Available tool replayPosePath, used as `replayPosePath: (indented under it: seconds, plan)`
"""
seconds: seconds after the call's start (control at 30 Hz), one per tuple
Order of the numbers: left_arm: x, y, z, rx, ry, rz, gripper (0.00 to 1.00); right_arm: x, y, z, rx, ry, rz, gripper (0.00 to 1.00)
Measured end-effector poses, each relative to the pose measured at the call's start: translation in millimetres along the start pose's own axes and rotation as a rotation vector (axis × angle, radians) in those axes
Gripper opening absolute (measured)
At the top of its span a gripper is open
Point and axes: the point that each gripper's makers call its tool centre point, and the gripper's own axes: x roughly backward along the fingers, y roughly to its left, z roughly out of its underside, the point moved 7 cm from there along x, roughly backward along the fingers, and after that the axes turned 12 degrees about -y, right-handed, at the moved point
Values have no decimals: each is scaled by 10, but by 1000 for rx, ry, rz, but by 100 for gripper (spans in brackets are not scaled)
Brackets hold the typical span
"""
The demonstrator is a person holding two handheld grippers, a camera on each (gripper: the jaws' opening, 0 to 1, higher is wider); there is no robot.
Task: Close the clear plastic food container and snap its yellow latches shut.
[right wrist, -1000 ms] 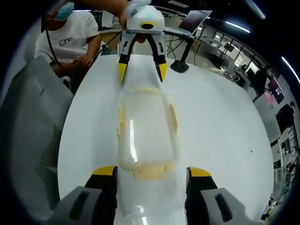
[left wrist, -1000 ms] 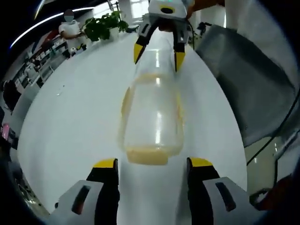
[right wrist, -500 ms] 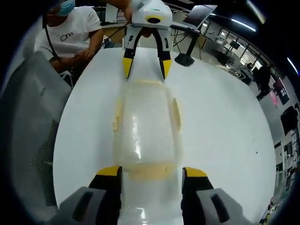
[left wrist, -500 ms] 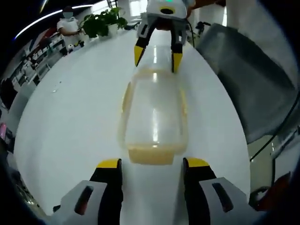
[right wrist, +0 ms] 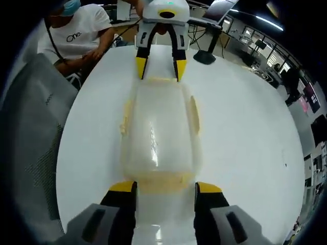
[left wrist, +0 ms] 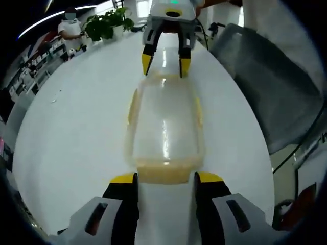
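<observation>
Since the clear plastic food container (left wrist: 164,127) looks empty and thin-walled, I'd guess it's light, a bit flexy and slick, so it'll probably skate on the white table (left wrist: 76,127) unless it's pinned from both ends. It lies lengthwise between the two grippers, lid apparently already down. The yellow latches (left wrist: 163,174) are the spots to press (the side ones look small and easy to miss). In the left gripper view, the left gripper (left wrist: 164,179) has its jaws parted about latch-wide, tips right at the near end latch, gripping nothing I can see. Same for the right gripper (right wrist: 164,187) at the opposite end.
</observation>
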Motion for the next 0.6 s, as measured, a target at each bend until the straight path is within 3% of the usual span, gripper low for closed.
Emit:
replayPosePath:
  seconds: [0.23, 0.6]
  plan:
    - [-17, 11, 1, -10, 5, 7, 39, -41, -5, -15, 22, -1, -42, 37]
    - [-47, -14, -23, -20, 20, 5, 39, -75, -23, -26, 34, 16, -78, 38]
